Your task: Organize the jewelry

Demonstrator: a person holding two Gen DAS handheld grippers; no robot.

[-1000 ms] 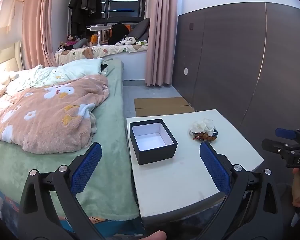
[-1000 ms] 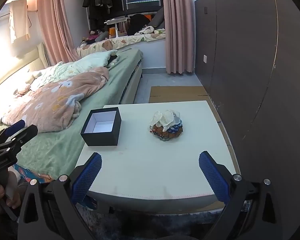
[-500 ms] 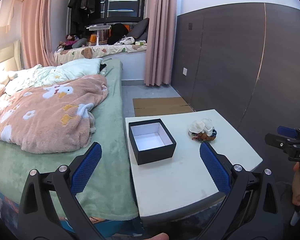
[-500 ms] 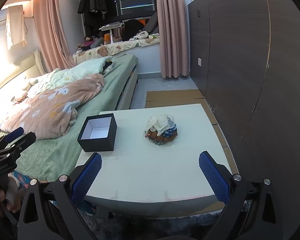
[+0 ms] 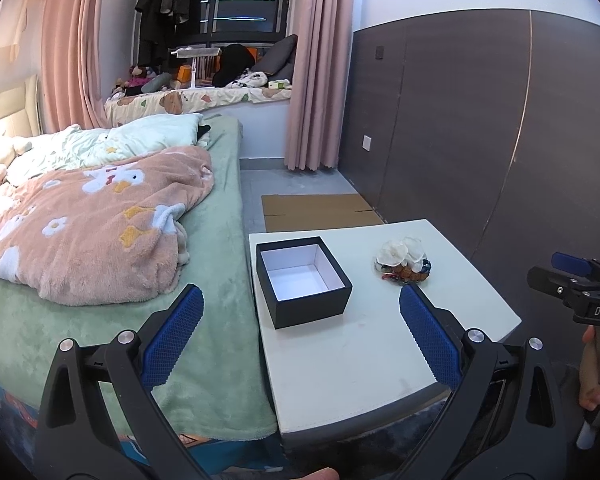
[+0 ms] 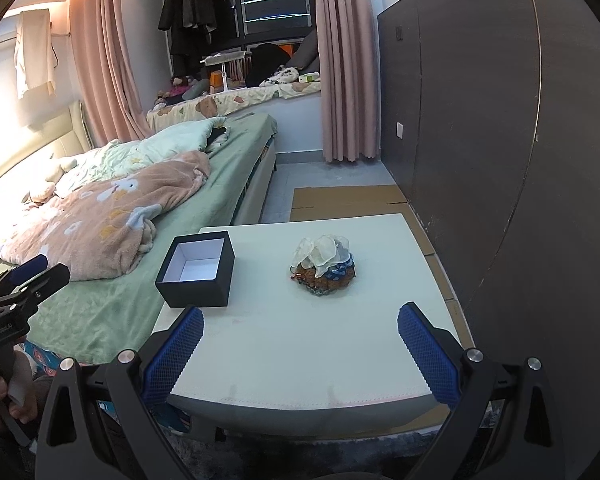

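A black open box with a white, empty inside (image 5: 303, 280) stands on the left part of a white table (image 5: 364, 352); it also shows in the right wrist view (image 6: 196, 268). A small heap of jewelry with white shell-like pieces and coloured beads (image 5: 403, 264) lies to its right, also in the right wrist view (image 6: 323, 266). My left gripper (image 5: 300, 332) is open and empty, held off the table's near left corner. My right gripper (image 6: 300, 344) is open and empty, above the table's near edge, short of the heap.
A bed (image 5: 100, 248) with a green cover and a pink blanket runs along the table's left side. A dark panelled wall (image 6: 480, 140) stands on the right. Flat cardboard (image 5: 320, 210) lies on the floor beyond the table.
Both grippers stayed open and shifted only slightly. The right wrist view pulled back a little from the table and rose.
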